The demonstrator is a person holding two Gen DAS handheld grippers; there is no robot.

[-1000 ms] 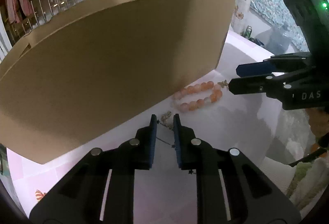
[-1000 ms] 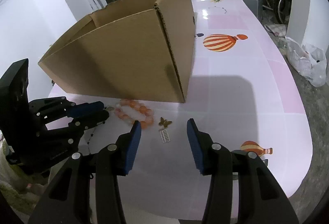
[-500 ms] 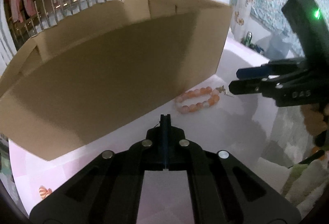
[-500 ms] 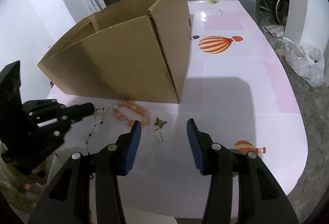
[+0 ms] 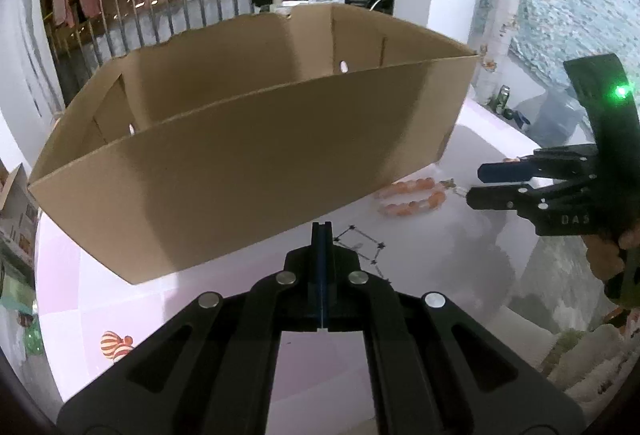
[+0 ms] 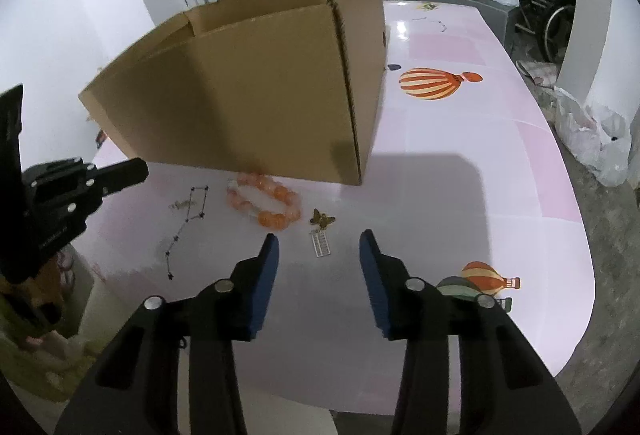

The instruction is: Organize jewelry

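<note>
An open cardboard box (image 5: 248, 151) stands on the pink table; it also shows in the right wrist view (image 6: 256, 91). An orange bead bracelet (image 6: 264, 201) lies at the box's foot, also in the left wrist view (image 5: 412, 197). A thin black chain necklace (image 6: 188, 223) lies flat left of it, also in the left wrist view (image 5: 360, 245). A gold butterfly brooch (image 6: 322, 220) and a small tag (image 6: 321, 245) lie beside the bracelet. My left gripper (image 5: 322, 235) is shut and raised above the table; nothing shows between its pads. My right gripper (image 6: 318, 255) is open and empty, just short of the tag.
The table (image 6: 460, 175) has printed hot-air balloons (image 6: 436, 83). Another small chain (image 6: 432, 22) lies at its far end. A railing, hung clothes and a wheelchair (image 6: 548, 7) stand behind. A white plastic bag (image 6: 592, 139) lies on the floor to the right.
My left gripper shut at the chain necklace, then rose and drew back; the necklace lies on the table. The right gripper stayed open and edged closer to the tag.
</note>
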